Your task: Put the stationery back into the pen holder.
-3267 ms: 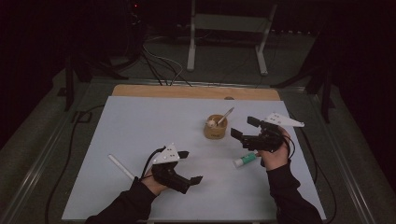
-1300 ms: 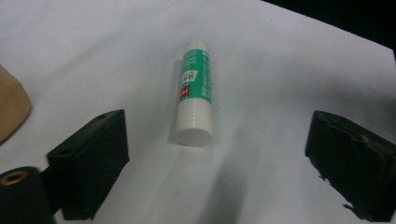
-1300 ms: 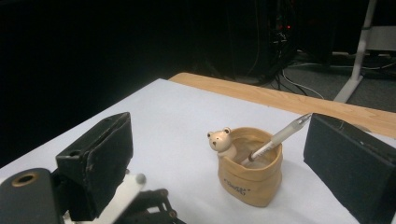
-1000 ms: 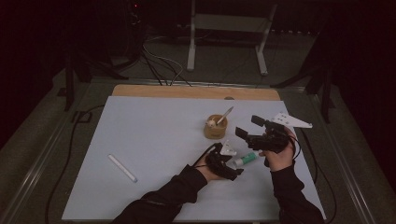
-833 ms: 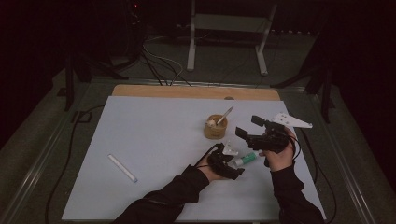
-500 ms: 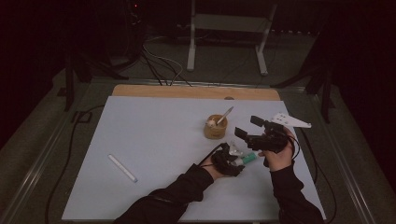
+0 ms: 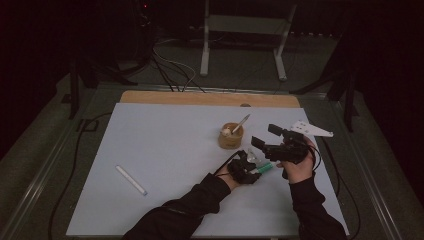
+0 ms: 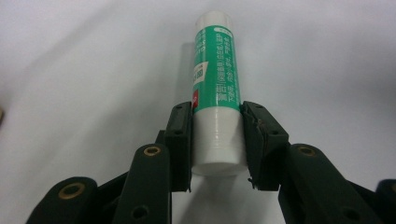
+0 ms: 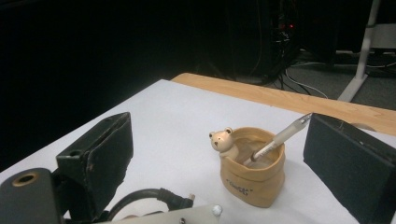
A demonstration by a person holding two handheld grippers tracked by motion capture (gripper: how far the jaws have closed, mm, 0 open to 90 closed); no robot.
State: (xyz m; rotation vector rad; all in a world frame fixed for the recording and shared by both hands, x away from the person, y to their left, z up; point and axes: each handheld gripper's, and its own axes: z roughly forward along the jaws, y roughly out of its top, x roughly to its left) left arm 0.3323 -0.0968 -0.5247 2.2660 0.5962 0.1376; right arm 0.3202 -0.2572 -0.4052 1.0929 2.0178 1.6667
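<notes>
Lying lengthwise at frame centre, glue stick (image 8: 216, 88) pinched by left gripper (image 8: 217, 140) jaws, just closing onto its white end; right gripper (image 9: 224, 158) jaws wide apart, empty.

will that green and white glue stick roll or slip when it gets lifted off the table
The glue stick is a smooth round tube lying flat, so it would probably roll if nudged. The left claw, which has just been closing, has pads on both sides of its white end, so it may pivot or slip. It looks stiff and light.
</notes>
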